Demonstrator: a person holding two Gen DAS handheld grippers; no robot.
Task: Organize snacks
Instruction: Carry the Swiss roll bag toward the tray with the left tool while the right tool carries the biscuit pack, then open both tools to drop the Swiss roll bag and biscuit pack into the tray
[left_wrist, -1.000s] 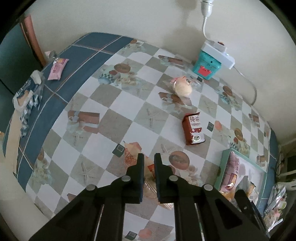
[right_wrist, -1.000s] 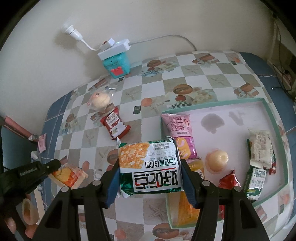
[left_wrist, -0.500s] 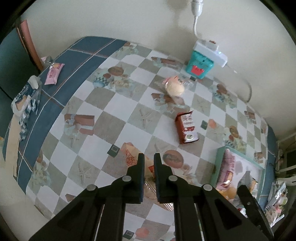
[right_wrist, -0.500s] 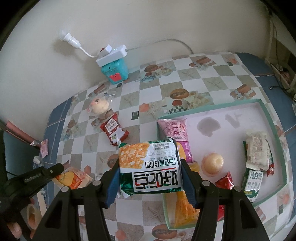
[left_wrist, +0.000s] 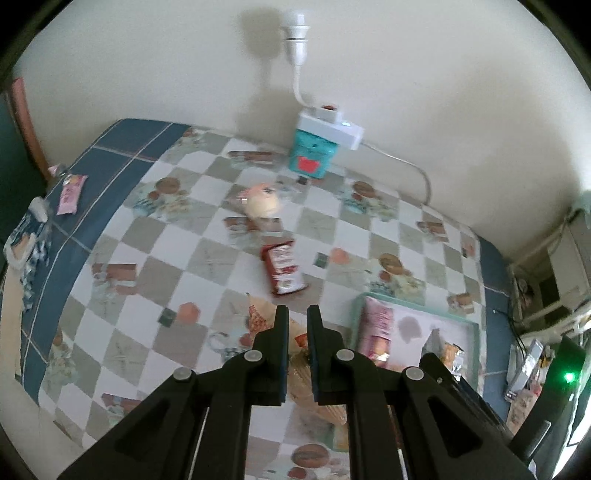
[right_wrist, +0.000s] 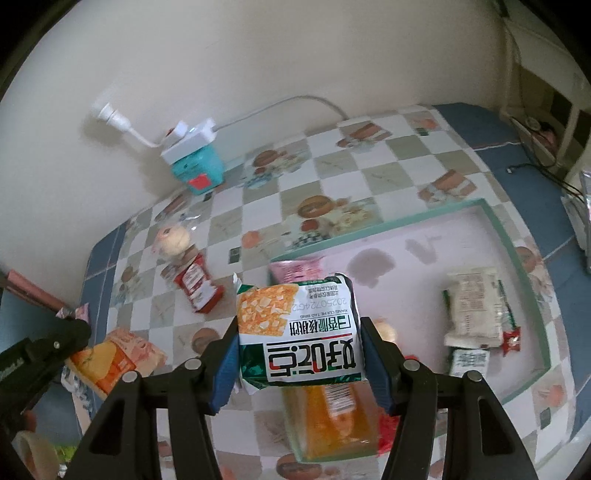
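My right gripper (right_wrist: 300, 349) is shut on a green and white biscuit packet (right_wrist: 297, 332) and holds it in the air over the near left corner of the teal-rimmed tray (right_wrist: 521, 266). The tray holds a pink packet (right_wrist: 295, 267), an orange packet (right_wrist: 332, 421), a round bun (right_wrist: 386, 328) and white and green packets (right_wrist: 471, 314). My left gripper (left_wrist: 297, 314) is shut and empty above an orange snack bag (left_wrist: 306, 384), also seen in the right wrist view (right_wrist: 110, 360). A red packet (left_wrist: 282, 267) and a wrapped bun (left_wrist: 260, 203) lie on the checked tablecloth.
A teal box with a white power strip (left_wrist: 319, 147) stands against the wall. A pink bar (left_wrist: 70, 190) and a blue patterned bag (left_wrist: 26, 243) lie at the table's left edge. Cables and clutter (left_wrist: 535, 362) sit off the right edge.
Both grippers have tilted up and drawn back, so more wall shows. The right gripper still holds the biscuit packet. The left gripper has shifted right toward the tray.
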